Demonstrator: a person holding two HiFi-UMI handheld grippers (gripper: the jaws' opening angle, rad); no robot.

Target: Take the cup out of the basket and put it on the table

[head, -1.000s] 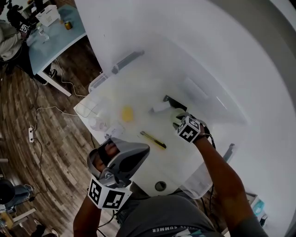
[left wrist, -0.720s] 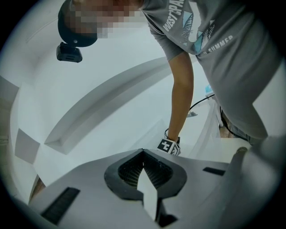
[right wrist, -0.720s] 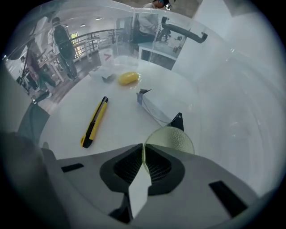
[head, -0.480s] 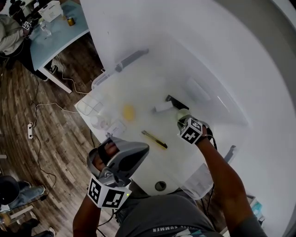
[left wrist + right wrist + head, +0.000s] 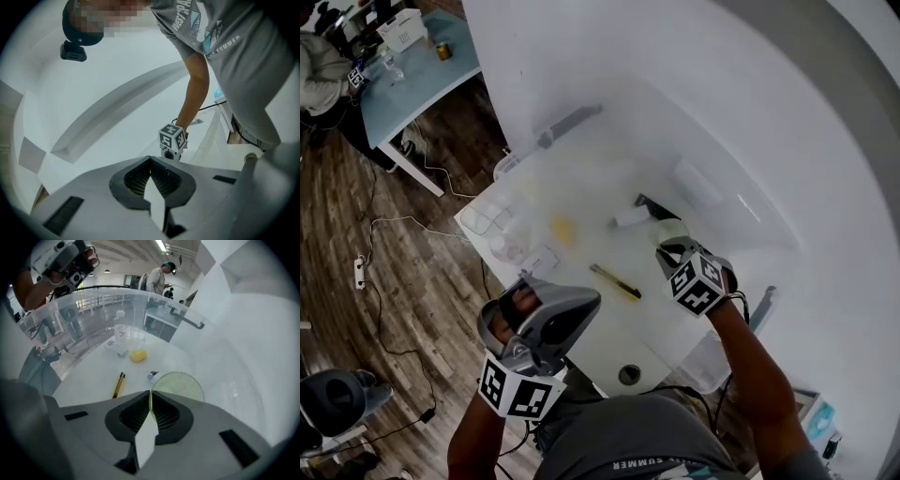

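Right gripper: the right gripper [image 5: 151, 395] has just closed. Its jaws stand narrow, pinching the rim of a pale green translucent cup [image 5: 182, 386].
Cup: it is inside the clear plastic basket [image 5: 591, 183], in its right-hand part. Whether its base touches the basket floor I cannot tell.
Nearest neighbour: a small white object [image 5: 153, 376] lies just beside the cup's rim.
Basket floor: a yellow-and-black utility knife [image 5: 614, 281] lies flat, apart from the cup and towards the near wall. A rounded yellow object [image 5: 562, 228] sits well apart to the left.
Left gripper: the left gripper [image 5: 586, 305] has its jaws together with nothing between them. It is held by the basket's near-left edge, well apart from the cup.
Open room: the white table [image 5: 825, 187] shows open surface beyond the basket's right and far walls.
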